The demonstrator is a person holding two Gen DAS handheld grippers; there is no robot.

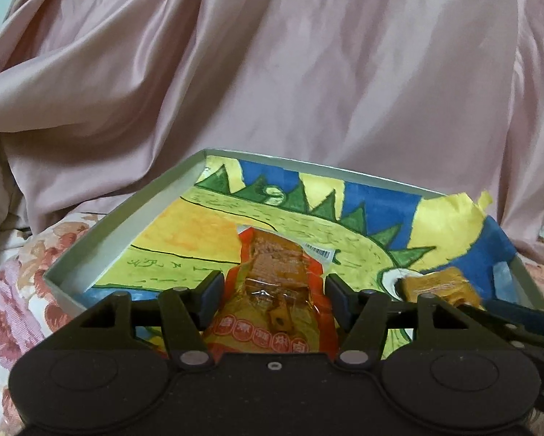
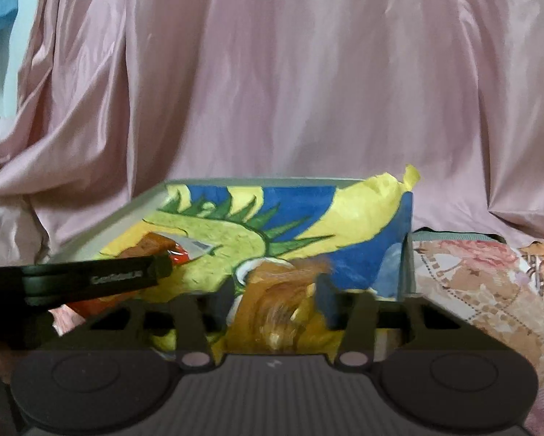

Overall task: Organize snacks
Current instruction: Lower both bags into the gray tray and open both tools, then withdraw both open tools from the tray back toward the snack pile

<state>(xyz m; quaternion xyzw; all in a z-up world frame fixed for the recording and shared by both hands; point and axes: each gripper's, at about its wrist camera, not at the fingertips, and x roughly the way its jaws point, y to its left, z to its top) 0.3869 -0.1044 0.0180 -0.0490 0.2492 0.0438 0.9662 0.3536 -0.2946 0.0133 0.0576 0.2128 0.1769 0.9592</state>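
A shallow grey box [image 1: 119, 218] lined with a bright painted paper [image 1: 199, 225] lies on a floral bedcover. My left gripper [image 1: 273, 290] is shut on an orange snack packet [image 1: 275, 276] with red edges, held over the box. My right gripper [image 2: 279, 296] is shut on a golden-brown snack packet [image 2: 282, 290], blurred, at the box's [image 2: 101, 232] near right corner. That packet shows in the left wrist view [image 1: 439, 285] at the right. The left gripper's finger [image 2: 101, 278] crosses the right wrist view, with the orange packet [image 2: 155, 245] beside it.
Pink satin cloth [image 1: 272, 72] hangs behind the box and fills the background [image 2: 272, 91]. The floral bedcover [image 1: 28, 290] spreads to the left and to the right [image 2: 490, 283] of the box. The paper liner curls up over the far right rim [image 2: 391, 189].
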